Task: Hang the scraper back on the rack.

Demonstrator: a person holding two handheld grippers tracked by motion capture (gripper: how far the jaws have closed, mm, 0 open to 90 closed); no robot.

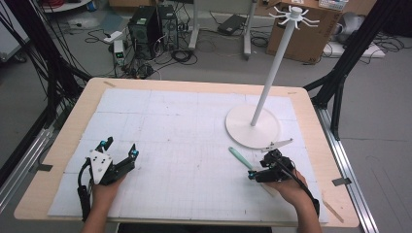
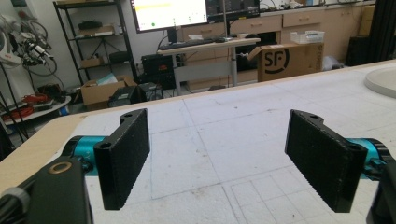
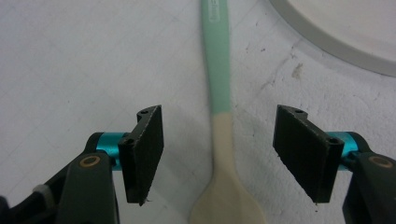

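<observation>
Here the spoon [image 3: 219,121] lies between parted fingers [image 3: 145,149].

Wooden table [image 1: 58,150] under white gridded mat [image 1: 170,141], bearing spoon [image 1: 240,158] and rack base [image 1: 243,131].

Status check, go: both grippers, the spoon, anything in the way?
Left gripper open, empty. Right gripper open, straddling spoon, no contact. Spoon flat on mat beside stand base. Path clear.
</observation>
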